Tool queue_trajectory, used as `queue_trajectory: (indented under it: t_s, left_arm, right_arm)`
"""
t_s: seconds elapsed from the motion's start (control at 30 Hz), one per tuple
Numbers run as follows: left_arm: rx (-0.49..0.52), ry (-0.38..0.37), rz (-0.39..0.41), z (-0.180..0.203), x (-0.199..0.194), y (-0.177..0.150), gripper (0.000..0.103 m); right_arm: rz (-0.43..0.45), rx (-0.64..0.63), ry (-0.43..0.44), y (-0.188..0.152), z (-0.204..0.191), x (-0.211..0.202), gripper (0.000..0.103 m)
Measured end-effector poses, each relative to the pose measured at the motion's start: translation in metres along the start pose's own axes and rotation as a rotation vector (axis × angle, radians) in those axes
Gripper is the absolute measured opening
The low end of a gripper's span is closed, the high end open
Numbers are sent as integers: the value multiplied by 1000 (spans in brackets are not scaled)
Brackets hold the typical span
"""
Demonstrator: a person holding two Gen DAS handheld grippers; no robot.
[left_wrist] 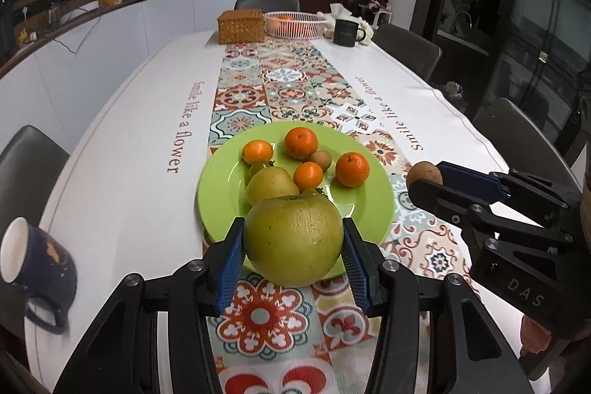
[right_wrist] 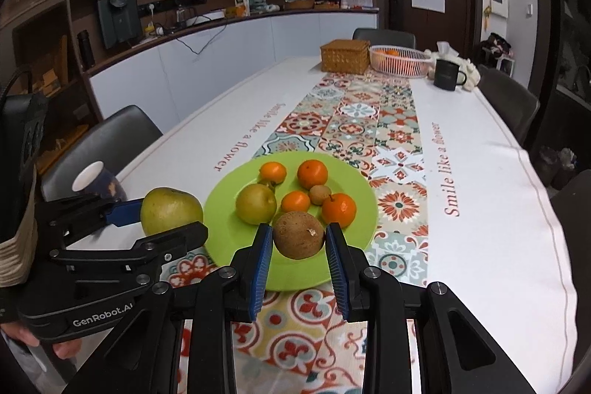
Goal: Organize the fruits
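Note:
A lime-green plate (left_wrist: 221, 187) (right_wrist: 362, 209) lies on the patterned table runner. On it rest several small oranges (left_wrist: 352, 168) (right_wrist: 312, 173), a yellow pear (left_wrist: 271, 185) (right_wrist: 255, 203) and a small brown fruit (left_wrist: 320, 159) (right_wrist: 319, 194). My left gripper (left_wrist: 293, 246) (right_wrist: 168, 215) is shut on a large yellow-green fruit (left_wrist: 293, 239) (right_wrist: 170, 209), held over the plate's near edge. My right gripper (right_wrist: 298, 242) (left_wrist: 424, 181) is shut on a round brown fruit (right_wrist: 298, 234) (left_wrist: 424, 174), just above the plate's near side.
A dark blue mug (left_wrist: 35, 268) (right_wrist: 98, 181) stands at the table's left edge. At the far end sit a wicker box (left_wrist: 241, 26) (right_wrist: 345, 56), a white basket with oranges (left_wrist: 295, 23) (right_wrist: 399, 60) and a black mug (left_wrist: 347, 31) (right_wrist: 447, 73). Dark chairs surround the table.

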State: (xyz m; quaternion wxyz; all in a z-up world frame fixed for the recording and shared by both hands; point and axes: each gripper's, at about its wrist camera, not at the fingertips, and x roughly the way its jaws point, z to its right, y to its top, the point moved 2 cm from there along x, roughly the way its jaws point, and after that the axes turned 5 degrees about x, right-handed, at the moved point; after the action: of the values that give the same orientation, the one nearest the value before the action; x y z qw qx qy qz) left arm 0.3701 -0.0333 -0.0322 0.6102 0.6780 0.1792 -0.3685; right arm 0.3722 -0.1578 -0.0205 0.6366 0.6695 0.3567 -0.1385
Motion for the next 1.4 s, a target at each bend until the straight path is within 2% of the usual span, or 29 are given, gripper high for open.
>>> queue_trajectory:
  t_s: [0.27,0.53,0.6,0.63,0.67,0.7,0.9,0.97,1.1,1.4]
  left_arm:
    - [10,-10,-33,-2,35,-2,49]
    - [-2,-30,-68,-4,56,-6,50]
    - [-11,-31,-70,-5,57,-7,54]
    - [-13,-22,-62,-6,56,-7,57]
    - [-13,-12,-54,-6,54,-7,64]
    - [-13,1,-46,-6,50,-8,67]
    - [-11,42,-27,-2,30,-17,68]
    - [-14,54,-13,1,18,-20,68]
    - [-17,68,20,7,-6,-25,70]
    - [-16,115,115,20,-73,-37,78]
  right_arm:
    - [-60,4,11,-2,11,43,31]
    - [-92,9,17,-8,20,64,31]
    - [-85,15,11,-8,23,66,32]
    - [-86,19,9,-8,24,66,38]
    - [-83,29,2,-8,26,66,46]
    - [-77,37,-6,-8,28,64,48]
    - [-40,55,-52,-16,33,41,49]
    - [-22,51,-79,-21,32,29,55]
    - [19,49,-121,-28,28,2,59]
    - [100,70,-139,-41,14,-67,64]
